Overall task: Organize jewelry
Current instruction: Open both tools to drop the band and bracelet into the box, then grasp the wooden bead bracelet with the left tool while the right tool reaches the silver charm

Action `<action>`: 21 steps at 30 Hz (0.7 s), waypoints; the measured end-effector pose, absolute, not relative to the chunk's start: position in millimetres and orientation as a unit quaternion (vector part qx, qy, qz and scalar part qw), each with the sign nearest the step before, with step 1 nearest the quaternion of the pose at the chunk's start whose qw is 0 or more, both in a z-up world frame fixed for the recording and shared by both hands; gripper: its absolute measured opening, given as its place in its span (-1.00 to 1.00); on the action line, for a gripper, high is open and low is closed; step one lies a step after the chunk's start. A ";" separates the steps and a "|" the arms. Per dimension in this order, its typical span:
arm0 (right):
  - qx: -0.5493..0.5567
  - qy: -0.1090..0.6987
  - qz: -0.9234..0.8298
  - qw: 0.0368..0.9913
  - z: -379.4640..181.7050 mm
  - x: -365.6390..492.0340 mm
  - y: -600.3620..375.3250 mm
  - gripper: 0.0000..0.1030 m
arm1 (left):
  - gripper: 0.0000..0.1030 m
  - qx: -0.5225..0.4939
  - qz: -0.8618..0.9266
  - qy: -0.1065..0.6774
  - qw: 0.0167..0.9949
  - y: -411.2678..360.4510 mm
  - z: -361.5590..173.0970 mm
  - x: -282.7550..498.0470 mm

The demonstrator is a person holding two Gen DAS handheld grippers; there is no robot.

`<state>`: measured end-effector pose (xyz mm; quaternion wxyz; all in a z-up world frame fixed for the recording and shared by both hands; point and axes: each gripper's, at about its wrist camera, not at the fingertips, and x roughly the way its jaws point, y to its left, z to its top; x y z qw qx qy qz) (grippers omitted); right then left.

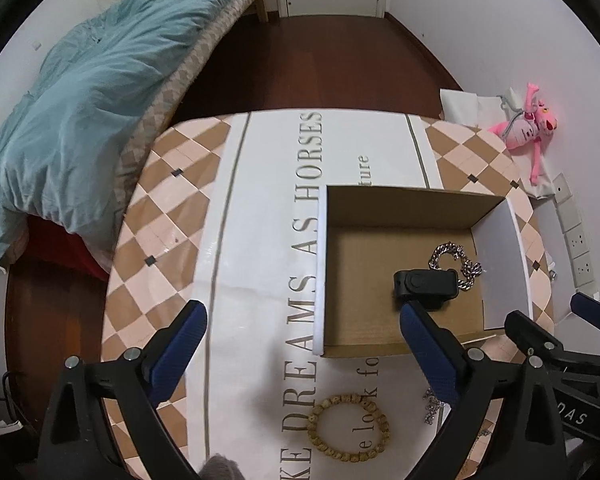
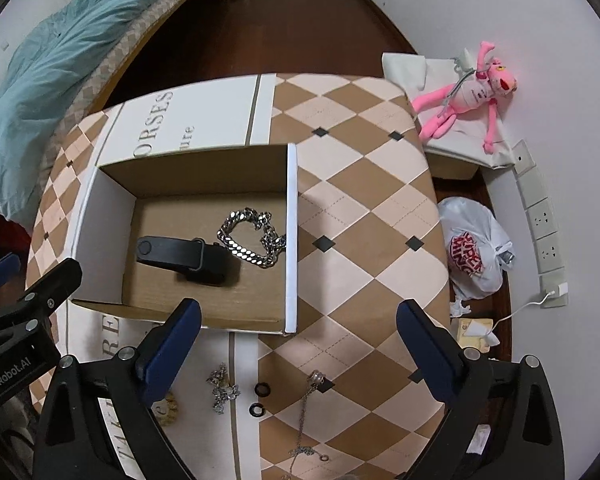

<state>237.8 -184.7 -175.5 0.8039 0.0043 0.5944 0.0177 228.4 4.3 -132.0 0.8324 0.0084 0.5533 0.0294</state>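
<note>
A: Two pieces sit in the cardboard box (image 2: 204, 184) already, right?

B: Yep. A silver curb-link chain (image 2: 248, 240) and a black band w/ a buckle (image 2: 180, 256), touching each other on the box floor, centre-left of the right wrist view. In the left wrist view the same box (image 1: 400, 216) is at centre-right.

A: What's outside it?

B: A wooden bead bracelet (image 1: 348, 428), bottom centre of the left view, lying on the white printed sheet (image 1: 268, 208), just below the box's near wall. In the right view, along the bottom: a small silver chain cluster (image 2: 222, 390), two black rings (image 2: 259, 398) close together, and a thin necklace w/ a pendant (image 2: 306, 412) stretched over the checkered tabletop (image 2: 364, 208).

A: Grippers?

B: Left gripper (image 1: 300, 352): blue pads wide apart, nothing btwn them; the bracelet shows below the gap. Right gripper (image 2: 298, 344): also spread wide, empty, over the box's near-right corner and the loose bits.

A: Background?

B: Teal duvet (image 1: 92, 92) on a bed at upper left, pink plush toy (image 2: 464, 96) at upper right by the wall, white plastic bag (image 2: 474, 248) w/ red print at mid-right on the floor.
</note>
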 end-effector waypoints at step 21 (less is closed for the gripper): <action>0.042 0.509 0.015 0.860 -77.8 156.6 -196.3 0.93 | 0.92 -0.001 0.033 0.477 0.878 17.1 -45.7 149.6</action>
